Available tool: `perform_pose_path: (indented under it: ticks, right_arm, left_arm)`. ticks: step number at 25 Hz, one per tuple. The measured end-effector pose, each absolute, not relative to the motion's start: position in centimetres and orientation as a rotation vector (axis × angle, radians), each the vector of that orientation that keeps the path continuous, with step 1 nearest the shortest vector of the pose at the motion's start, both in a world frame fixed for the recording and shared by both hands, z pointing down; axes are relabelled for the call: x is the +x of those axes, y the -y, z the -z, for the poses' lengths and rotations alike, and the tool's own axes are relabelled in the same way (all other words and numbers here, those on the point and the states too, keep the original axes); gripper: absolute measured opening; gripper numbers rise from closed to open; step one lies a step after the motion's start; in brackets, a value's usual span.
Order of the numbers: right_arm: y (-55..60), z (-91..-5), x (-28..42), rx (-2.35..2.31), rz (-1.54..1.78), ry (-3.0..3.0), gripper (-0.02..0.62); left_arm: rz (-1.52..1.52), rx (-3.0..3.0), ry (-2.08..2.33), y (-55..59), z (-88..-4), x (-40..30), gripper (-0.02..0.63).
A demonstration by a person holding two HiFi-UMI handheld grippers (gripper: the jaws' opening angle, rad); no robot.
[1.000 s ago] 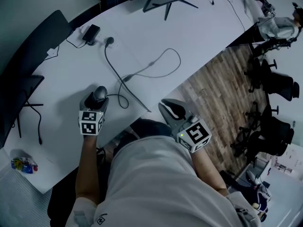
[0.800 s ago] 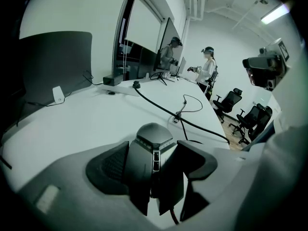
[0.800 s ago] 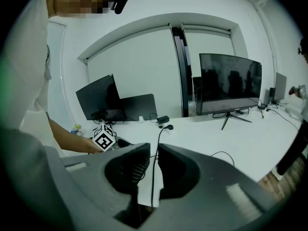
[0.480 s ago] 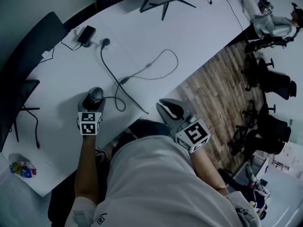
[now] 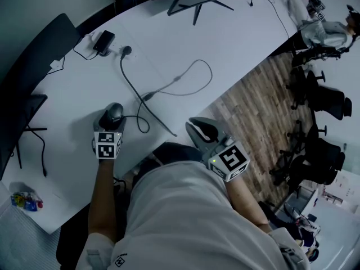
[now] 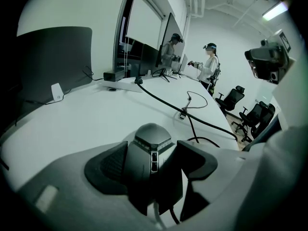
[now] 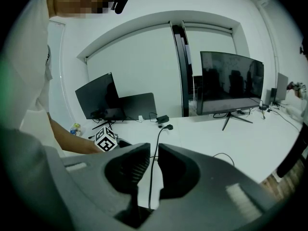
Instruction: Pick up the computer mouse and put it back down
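Note:
The dark grey computer mouse (image 5: 114, 112) is at the near part of the white table (image 5: 67, 111), its thin cable curling off to the right. My left gripper (image 5: 111, 118) is shut on it, one jaw on each side. In the left gripper view the mouse (image 6: 147, 148) fills the space inside the left gripper (image 6: 155, 159), low over the tabletop; I cannot tell whether it touches. My right gripper (image 5: 202, 130) hangs off the table's near edge, over the person's body, jaws almost together with nothing between them. In its own view the right gripper (image 7: 151, 166) shows only a narrow slit.
A thick black cable (image 5: 136, 89) runs from a plug near the power adapter (image 5: 104, 40) toward the table's front edge. A thin grey cable (image 5: 191, 77) loops to its right. Monitor stands (image 5: 197, 4) sit at the back. Office chairs (image 5: 326, 100) stand on the wooden floor.
The whole view has shifted slightly. My left gripper stays shut on the mouse at nearly the same spot on the table. The right gripper has not moved.

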State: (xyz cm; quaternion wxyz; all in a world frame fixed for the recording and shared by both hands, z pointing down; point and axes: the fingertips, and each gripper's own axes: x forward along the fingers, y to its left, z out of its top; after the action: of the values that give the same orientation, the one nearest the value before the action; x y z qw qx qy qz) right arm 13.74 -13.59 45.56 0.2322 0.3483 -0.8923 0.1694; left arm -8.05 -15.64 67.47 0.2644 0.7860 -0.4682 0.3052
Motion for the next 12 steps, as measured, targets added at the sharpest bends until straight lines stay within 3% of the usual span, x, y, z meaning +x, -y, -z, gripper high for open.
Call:
perform_pose_path:
  ticks: [12]
  right_arm:
    - [13.3, -44.8, 12.3, 0.923, -0.443, 2.485, 0.054]
  left_arm:
    - [-0.818, 2.136, 1.260, 14.6, -66.0, -8.1, 0.321]
